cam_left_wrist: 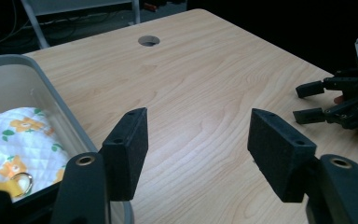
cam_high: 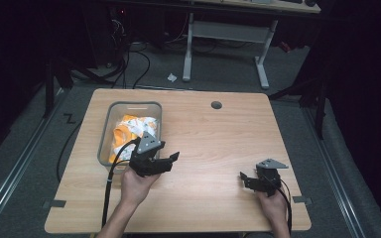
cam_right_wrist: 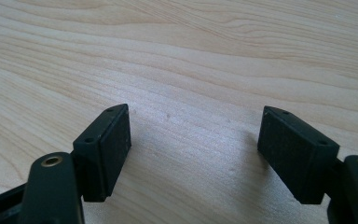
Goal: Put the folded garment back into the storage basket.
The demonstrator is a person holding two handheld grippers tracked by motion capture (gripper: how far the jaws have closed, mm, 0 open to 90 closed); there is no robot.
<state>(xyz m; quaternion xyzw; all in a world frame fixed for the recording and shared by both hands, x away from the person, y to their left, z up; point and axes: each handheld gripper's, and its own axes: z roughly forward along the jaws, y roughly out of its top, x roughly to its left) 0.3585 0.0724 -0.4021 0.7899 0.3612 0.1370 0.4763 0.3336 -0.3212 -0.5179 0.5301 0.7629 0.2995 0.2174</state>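
Note:
A grey plastic bin stands on the left of the wooden table. Inside it lies a white quilted cloth with orange flowers. My left gripper hovers open just right of the bin's near corner, pointing right, with nothing between its jaws. The left gripper view has the left gripper over bare wood, the bin's rim and the cloth at left. My right gripper rests low near the front right, open and empty. Bare tabletop lies under the right gripper in its own view.
A round cable hole sits near the table's far edge. The right gripper appears at the right edge of the left gripper view. Beyond the table stand a white desk frame and cables on a dark floor.

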